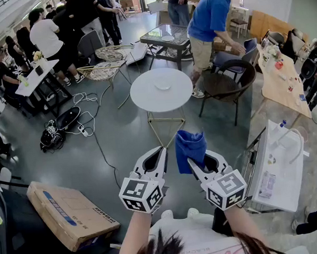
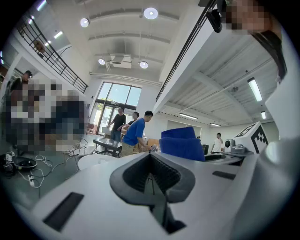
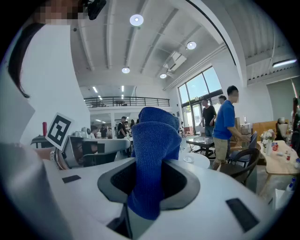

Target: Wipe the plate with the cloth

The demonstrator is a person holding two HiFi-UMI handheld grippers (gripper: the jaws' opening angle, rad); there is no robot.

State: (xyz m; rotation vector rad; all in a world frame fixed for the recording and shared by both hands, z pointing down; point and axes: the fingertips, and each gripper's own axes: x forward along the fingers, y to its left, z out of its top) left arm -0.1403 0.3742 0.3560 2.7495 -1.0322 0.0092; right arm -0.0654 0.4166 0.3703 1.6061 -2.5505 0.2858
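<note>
Right gripper [image 3: 149,177], cloth [image 3: 154,133] clamped between jaws, left gripper [image 2: 151,158] closed empty, plate [image 1: 163,86] perhaps beyond

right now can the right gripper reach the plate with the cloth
Probably not yet: right gripper grips the cloth, but the plate sits well ahead on the round table, open floor between.

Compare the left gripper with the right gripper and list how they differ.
The left gripper is shut on nothing; the right gripper is shut on the blue cloth. The left gripper's tips show bare, while the cloth bunches up past the right gripper's tips. Both are white, carry a marker cube, and are held side by side, short of the round table.
</note>
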